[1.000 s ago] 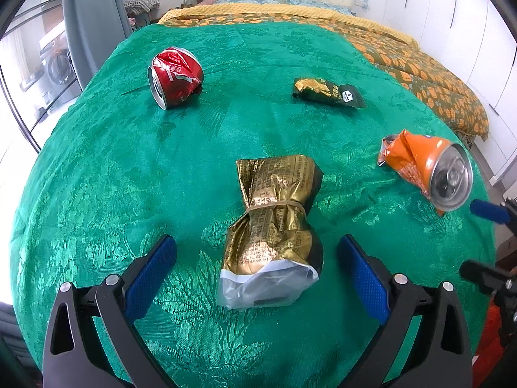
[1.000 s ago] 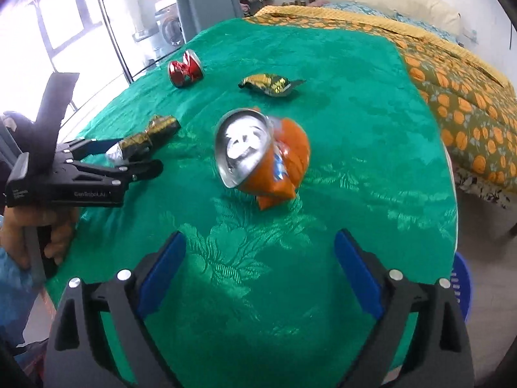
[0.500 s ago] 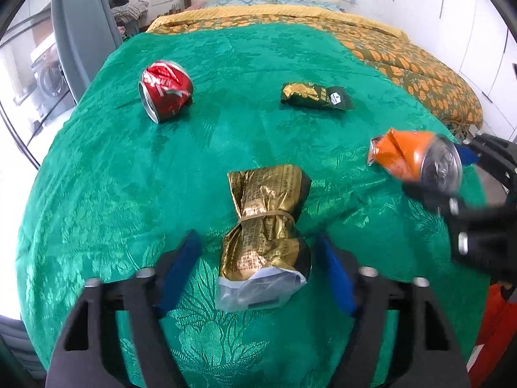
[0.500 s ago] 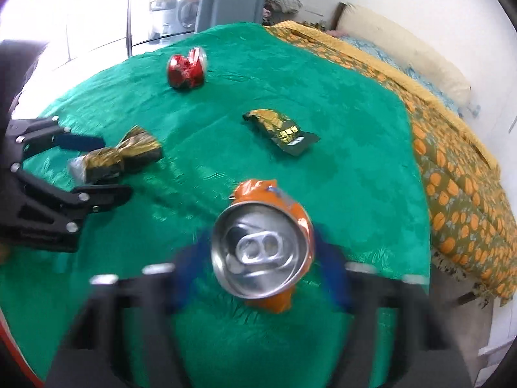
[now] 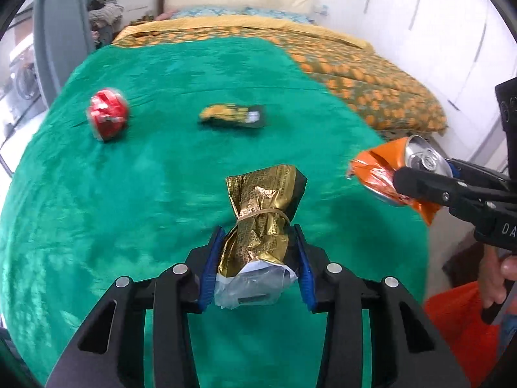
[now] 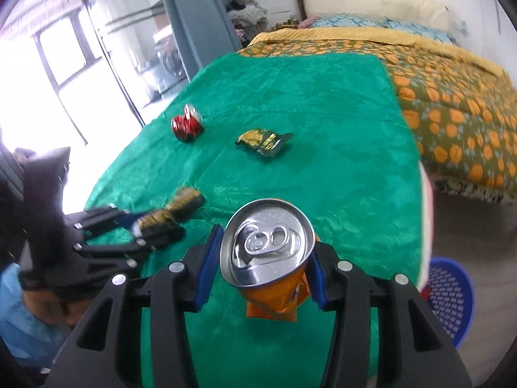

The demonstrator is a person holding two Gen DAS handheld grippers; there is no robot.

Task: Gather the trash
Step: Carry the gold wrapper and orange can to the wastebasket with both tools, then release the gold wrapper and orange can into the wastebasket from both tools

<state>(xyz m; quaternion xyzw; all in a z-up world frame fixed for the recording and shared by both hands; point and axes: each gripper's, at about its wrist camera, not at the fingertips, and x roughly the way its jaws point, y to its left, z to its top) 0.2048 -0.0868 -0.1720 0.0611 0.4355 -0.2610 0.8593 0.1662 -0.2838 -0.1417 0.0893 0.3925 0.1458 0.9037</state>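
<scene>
My left gripper (image 5: 257,266) is shut on a crumpled gold snack bag (image 5: 261,226) tied with a rubber band, held above the green cloth (image 5: 161,194). My right gripper (image 6: 261,266) is shut on a crushed orange can (image 6: 268,252), its silver top facing the camera; the can also shows in the left wrist view (image 5: 397,171). The gold bag shows in the right wrist view (image 6: 171,211) in the left gripper. A crushed red can (image 5: 108,116) and a small gold-and-black wrapper (image 5: 232,114) lie further back on the cloth.
A blue plastic basket (image 6: 449,294) stands on the floor at the right of the table. An orange bag (image 5: 458,323) is low on the right in the left wrist view. A bed with an orange-patterned cover (image 6: 452,90) lies behind the table.
Both grippers have closed: the left on the gold snack bag, the right on the orange can. Both items are lifted off the cloth.
</scene>
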